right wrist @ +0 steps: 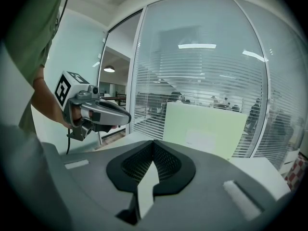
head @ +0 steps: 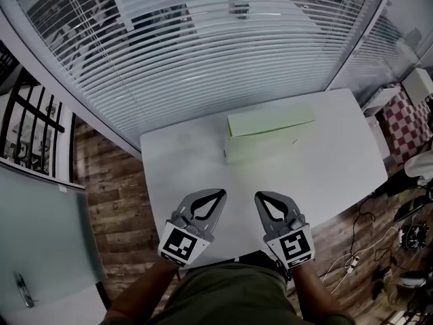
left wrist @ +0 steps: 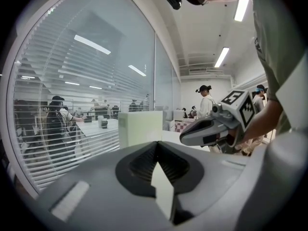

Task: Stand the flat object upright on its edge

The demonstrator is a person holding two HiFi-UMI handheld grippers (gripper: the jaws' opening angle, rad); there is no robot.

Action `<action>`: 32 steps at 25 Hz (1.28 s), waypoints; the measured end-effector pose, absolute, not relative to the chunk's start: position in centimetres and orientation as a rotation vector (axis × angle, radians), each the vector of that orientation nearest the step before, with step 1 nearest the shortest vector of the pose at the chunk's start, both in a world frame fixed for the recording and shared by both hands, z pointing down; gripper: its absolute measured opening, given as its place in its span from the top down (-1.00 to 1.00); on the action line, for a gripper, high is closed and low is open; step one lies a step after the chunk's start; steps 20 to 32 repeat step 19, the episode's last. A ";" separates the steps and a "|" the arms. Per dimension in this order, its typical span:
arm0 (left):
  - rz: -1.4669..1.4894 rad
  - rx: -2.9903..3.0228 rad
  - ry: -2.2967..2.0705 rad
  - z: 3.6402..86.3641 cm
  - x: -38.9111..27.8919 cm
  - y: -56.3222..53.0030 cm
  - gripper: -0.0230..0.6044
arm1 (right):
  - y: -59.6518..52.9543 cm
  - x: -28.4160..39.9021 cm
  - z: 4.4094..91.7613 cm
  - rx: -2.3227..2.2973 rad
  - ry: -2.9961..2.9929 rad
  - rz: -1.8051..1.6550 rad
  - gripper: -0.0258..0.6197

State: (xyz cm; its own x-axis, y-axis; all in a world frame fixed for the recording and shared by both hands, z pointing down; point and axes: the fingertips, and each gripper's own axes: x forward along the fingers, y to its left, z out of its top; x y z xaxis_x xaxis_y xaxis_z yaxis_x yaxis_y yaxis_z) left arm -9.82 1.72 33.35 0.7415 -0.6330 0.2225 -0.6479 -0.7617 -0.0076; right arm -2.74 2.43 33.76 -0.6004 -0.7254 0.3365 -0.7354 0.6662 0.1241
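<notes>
Box [head: 270, 128]: pale green. Table [head: 331, 181]: white. Left gripper [head: 218, 195], right gripper [head: 261, 198]: grey, black-and-white square patterning. Floor [head: 111, 202]: brown wood planks.

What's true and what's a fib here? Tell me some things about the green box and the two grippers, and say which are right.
1. The green box stands upright on its edge on the white table. True.
2. The left gripper is holding the box. False: its jaws are shut on nothing, well short of the box.
3. The right gripper has its jaws shut. True.
4. The two grippers are touching each other. False: there is a gap of bare table between them.
</notes>
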 end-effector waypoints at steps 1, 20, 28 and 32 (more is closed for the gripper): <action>0.327 2.865 -1.055 33.4 -9.8 1.7 0.93 | 2.4 -2.6 33.9 1.160 -2.526 0.049 0.88; 0.343 2.852 -1.044 33.8 -8.0 1.5 0.93 | 2.5 -0.7 34.7 1.154 -2.514 0.087 0.88; 0.343 2.852 -1.044 33.8 -8.0 1.5 0.93 | 2.5 -0.7 34.7 1.154 -2.514 0.087 0.88; 0.343 2.852 -1.044 33.8 -8.0 1.5 0.93 | 2.5 -0.7 34.7 1.154 -2.514 0.087 0.88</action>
